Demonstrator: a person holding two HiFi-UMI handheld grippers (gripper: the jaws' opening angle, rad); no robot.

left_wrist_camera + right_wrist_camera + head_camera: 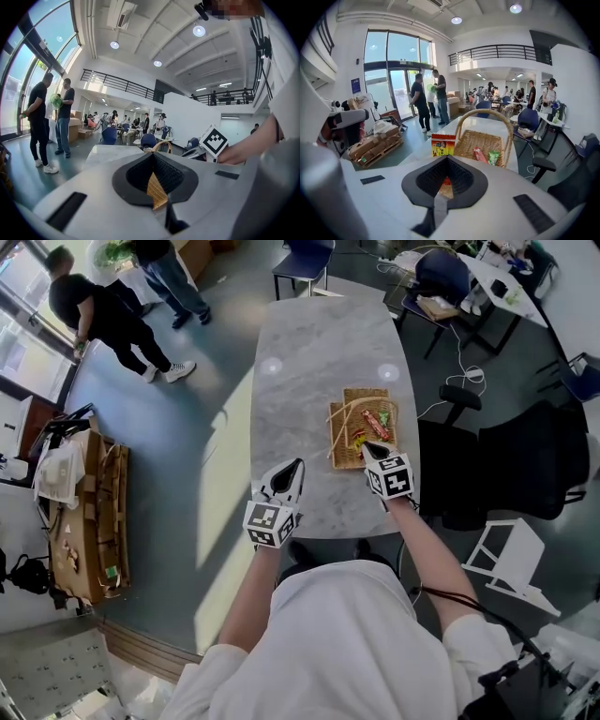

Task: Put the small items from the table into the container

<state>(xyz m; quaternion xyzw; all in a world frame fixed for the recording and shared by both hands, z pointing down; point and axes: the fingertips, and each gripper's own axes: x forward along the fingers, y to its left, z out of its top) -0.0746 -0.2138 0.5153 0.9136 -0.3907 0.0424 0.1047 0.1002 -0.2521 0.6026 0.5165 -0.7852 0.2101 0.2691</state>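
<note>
Head view looks down on a marble table. The left gripper hangs left of the basket and apart from it, its jaws pressed together with nothing seen held. It is likely parked out of the way while the other hand works. The basket stands near the table's right edge, within easy reach, and a red packet already lies in it. The right gripper sits at the basket's near rim. Its jaws are pinched on the lower edge of a snack packet, which stands upright above them in the right gripper view, probably so it can be lifted over the rim and dropped in. That view also shows a green packet beside the red one inside the basket. A tan wedge between the left jaws is hard to read; it may be weave seen beyond them. In the head view the right gripper's body covers the basket's near corner.
</note>
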